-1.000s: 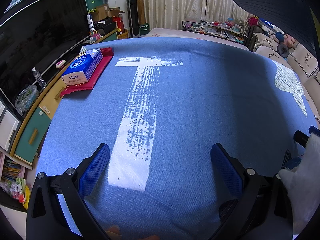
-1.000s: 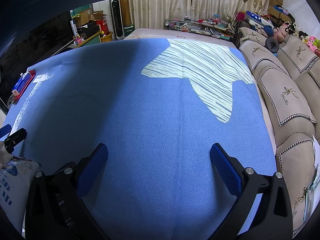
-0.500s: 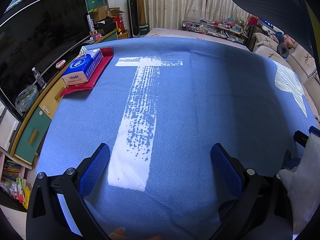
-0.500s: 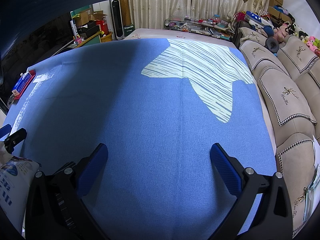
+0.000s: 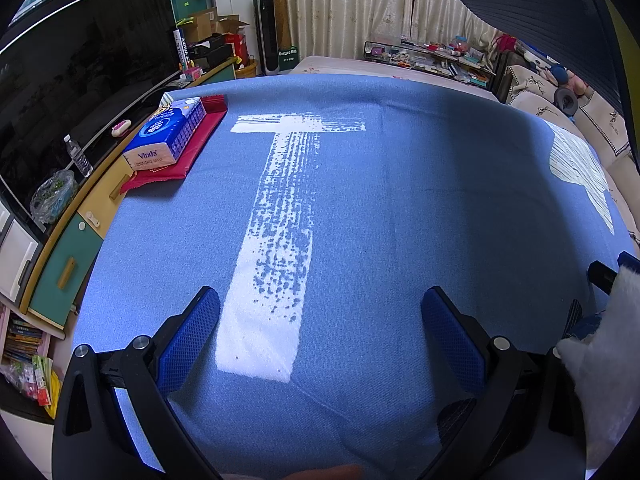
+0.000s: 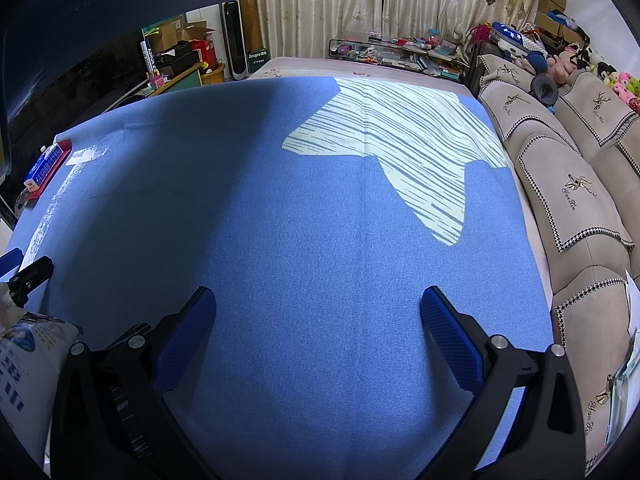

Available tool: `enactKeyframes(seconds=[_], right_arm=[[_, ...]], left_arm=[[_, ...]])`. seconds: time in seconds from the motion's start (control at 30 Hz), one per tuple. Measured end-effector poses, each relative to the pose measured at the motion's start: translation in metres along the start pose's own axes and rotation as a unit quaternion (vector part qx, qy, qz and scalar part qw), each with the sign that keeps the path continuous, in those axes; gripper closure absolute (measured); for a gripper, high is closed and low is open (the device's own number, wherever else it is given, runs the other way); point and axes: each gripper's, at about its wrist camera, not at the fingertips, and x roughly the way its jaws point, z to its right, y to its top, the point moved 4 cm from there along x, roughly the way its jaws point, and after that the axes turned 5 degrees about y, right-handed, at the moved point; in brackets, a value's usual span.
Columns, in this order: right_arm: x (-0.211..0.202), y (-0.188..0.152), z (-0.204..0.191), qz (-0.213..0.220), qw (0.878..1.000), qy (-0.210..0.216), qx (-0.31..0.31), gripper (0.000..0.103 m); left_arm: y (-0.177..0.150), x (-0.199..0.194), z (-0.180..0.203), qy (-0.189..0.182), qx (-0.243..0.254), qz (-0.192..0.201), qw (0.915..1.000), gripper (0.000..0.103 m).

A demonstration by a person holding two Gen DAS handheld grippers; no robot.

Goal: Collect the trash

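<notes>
My left gripper [image 5: 320,304] hangs open over a blue cloth [image 5: 400,220] that covers the table, with nothing between its blue pads. A white T-shaped print [image 5: 280,220] on the cloth runs away from its left finger. A blue tissue pack [image 5: 168,136] lies on a red mat [image 5: 176,160] at the far left edge. My right gripper [image 6: 318,304] is also open and holds nothing, above the same cloth [image 6: 280,220] near a pale striped print [image 6: 404,136]. At the left edge of the right wrist view is a white printed bag [image 6: 24,364]. No loose trash shows on the cloth.
A dark TV [image 5: 68,72] and a low cabinet [image 5: 72,240] run along the left. A beige sofa [image 6: 568,184] with cushions lines the right side. A cluttered shelf [image 6: 396,52] and curtains stand at the back. A dark ribbed object [image 5: 532,16] overhangs the top of both views.
</notes>
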Motion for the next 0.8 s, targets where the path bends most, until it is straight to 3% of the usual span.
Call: enactKeyframes(seconds=[0.8], right_arm=[[0.0000,-0.0001,-0.0003,0.000,1.000,0.000,0.000,0.005]], left_arm=[[-0.0045,-0.0044,0.0088,-0.005,0.008,0.002,1.0000,0.003]])
